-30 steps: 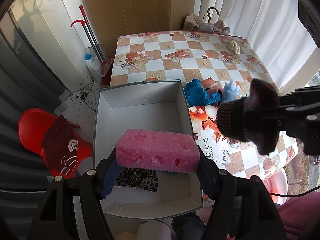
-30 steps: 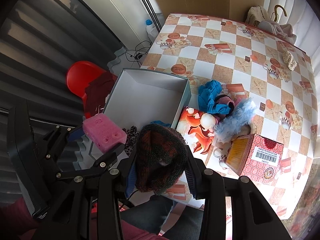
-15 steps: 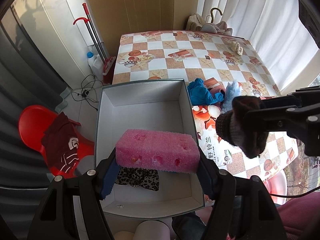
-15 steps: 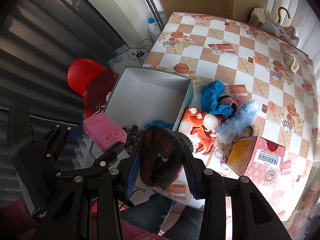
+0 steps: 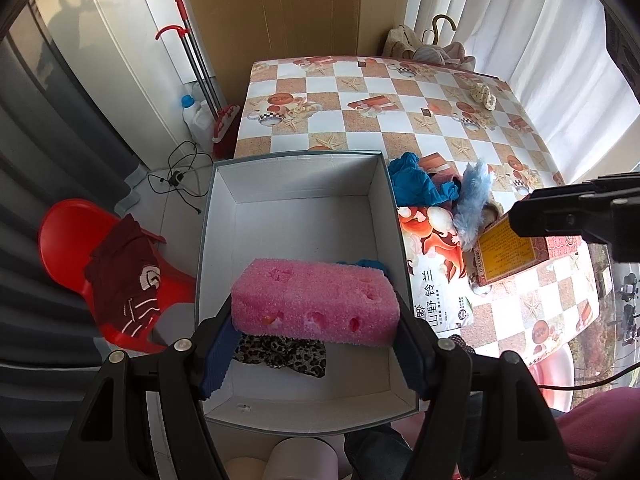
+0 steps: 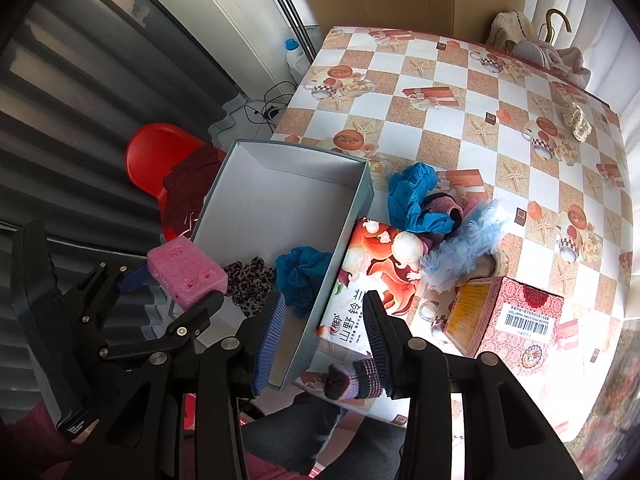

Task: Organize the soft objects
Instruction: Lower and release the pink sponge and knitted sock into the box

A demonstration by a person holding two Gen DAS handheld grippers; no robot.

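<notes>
A porous pink foam sponge (image 5: pixel 316 300), a matt cardboard box (image 5: pixel 296 220) and a glossy plastic tablecloth (image 5: pixel 384 120) are seen.

Checkered table (image 5: pixel 360 120); white curtains (image 5: pixel 540 40); red chair (image 5: pixel 72 224); possibly tiled floor.

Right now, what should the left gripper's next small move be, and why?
Probably lower the pink sponge into the box and open up: the left gripper clamps it above the box's floor, over the leopard cloth.
</notes>
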